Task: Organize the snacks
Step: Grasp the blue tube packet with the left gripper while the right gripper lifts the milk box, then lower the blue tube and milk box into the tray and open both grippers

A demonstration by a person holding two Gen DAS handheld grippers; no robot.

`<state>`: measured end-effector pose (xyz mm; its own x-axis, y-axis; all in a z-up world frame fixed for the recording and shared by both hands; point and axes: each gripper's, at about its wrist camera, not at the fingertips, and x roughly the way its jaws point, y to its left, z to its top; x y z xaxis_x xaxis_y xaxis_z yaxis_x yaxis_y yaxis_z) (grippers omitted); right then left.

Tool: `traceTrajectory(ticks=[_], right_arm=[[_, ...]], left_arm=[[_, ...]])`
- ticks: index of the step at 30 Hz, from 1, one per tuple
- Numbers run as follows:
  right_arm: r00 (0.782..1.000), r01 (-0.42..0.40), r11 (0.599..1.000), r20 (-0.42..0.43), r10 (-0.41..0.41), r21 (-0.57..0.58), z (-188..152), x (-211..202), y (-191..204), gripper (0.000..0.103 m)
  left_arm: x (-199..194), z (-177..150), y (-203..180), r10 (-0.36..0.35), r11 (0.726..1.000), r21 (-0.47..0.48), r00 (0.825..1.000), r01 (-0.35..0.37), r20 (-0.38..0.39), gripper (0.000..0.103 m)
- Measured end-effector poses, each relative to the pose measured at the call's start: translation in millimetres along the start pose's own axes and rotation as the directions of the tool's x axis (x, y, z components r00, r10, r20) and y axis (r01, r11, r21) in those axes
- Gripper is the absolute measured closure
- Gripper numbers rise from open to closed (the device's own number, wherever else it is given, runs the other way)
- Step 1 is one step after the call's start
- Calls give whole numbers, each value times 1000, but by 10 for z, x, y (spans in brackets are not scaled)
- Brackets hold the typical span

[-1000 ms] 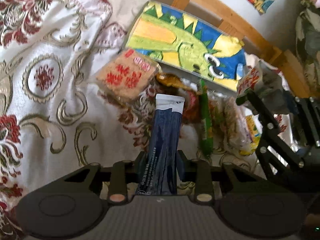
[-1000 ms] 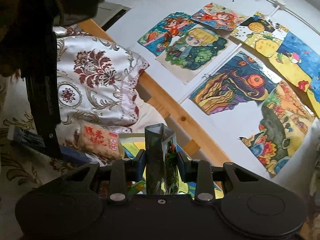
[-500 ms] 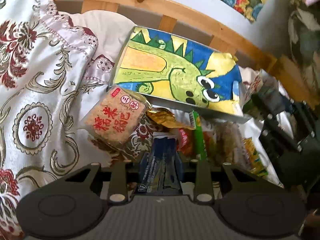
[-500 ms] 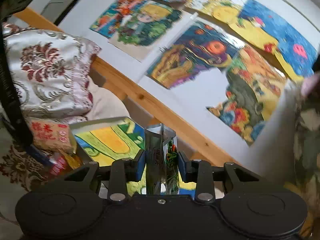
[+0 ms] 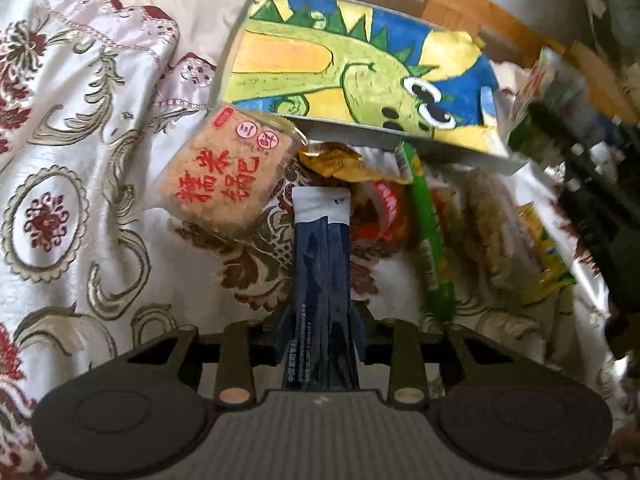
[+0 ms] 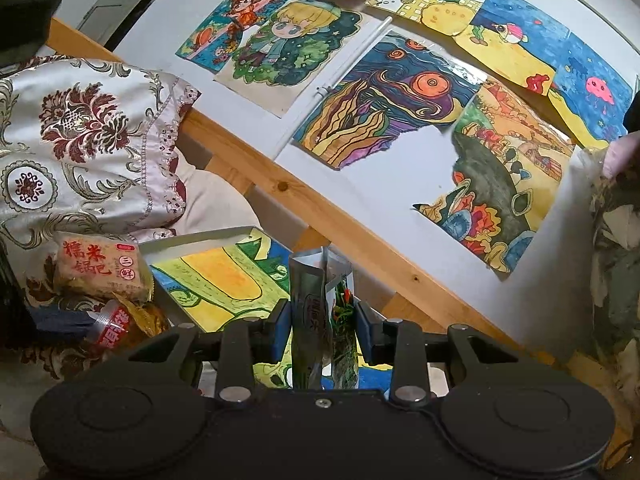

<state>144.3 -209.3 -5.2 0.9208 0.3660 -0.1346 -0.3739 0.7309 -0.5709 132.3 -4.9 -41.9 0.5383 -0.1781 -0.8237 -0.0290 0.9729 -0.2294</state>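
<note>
My left gripper (image 5: 320, 332) points down at a bed with a dark blue stick packet (image 5: 322, 256) between its pads; the jaws are opening, the pads still against the packet. Its white tip reaches a heap of snacks: a rice cracker pack (image 5: 228, 172), a gold packet (image 5: 336, 162), a red packet (image 5: 384, 208) and a green stick (image 5: 430, 240). Behind the heap lies a flat box with a dinosaur drawing (image 5: 340, 64). My right gripper (image 6: 322, 328) is shut on a green and silver packet (image 6: 320, 296), held upright over that box (image 6: 224, 276).
A patterned pillow (image 6: 88, 128) lies left of the snacks on the embroidered bedcover (image 5: 80, 208). A wooden bed rail (image 6: 320, 224) runs behind the box, under a wall of drawings (image 6: 400, 92). The right gripper's dark frame (image 5: 592, 184) stands at the right of the heap.
My left gripper has come closer to the box and the snack heap with the blue packet. My right gripper swung toward the wall, then kept still, its packet unchanged.
</note>
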Motion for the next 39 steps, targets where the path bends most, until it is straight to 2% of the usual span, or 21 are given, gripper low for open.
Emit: traceTrajectory(ticks=[6,7,9,14,21,29,32,39], right_arm=[[1000,-1,1000,0,1,1,1,5,6,67],[1000,0,1000,0,0,1,0,6,7,67],[1000,-3,1000,0,3,-1,-3,16,8,67],[1000,0,1000,12,0,-18,-27,131,5,67],[1000,22,1000,4,-22,-16,-75,353,-52,67],[998,48,998,-30,-47,32,-118,574,-191,66],[998,56,998,-42,-54,40,-150,643,-222,66],[994,61,997,-98,-57,40,-268,849,-293,66]], left_arm=[[232,100,-93,39,998,56,999,-38,-20,60],[239,114,-98,49,997,58,999,-48,-18,66],[226,139,-113,54,997,51,998,-53,-19,69],[41,159,-162,43,997,57,999,-43,6,74],[-338,266,-201,25,999,33,997,-28,79,74],[-378,681,-375,5,999,48,986,-13,164,74],[-275,866,-440,-2,999,48,983,-7,185,74],[154,1325,-544,-1,1000,21,983,-3,181,74]])
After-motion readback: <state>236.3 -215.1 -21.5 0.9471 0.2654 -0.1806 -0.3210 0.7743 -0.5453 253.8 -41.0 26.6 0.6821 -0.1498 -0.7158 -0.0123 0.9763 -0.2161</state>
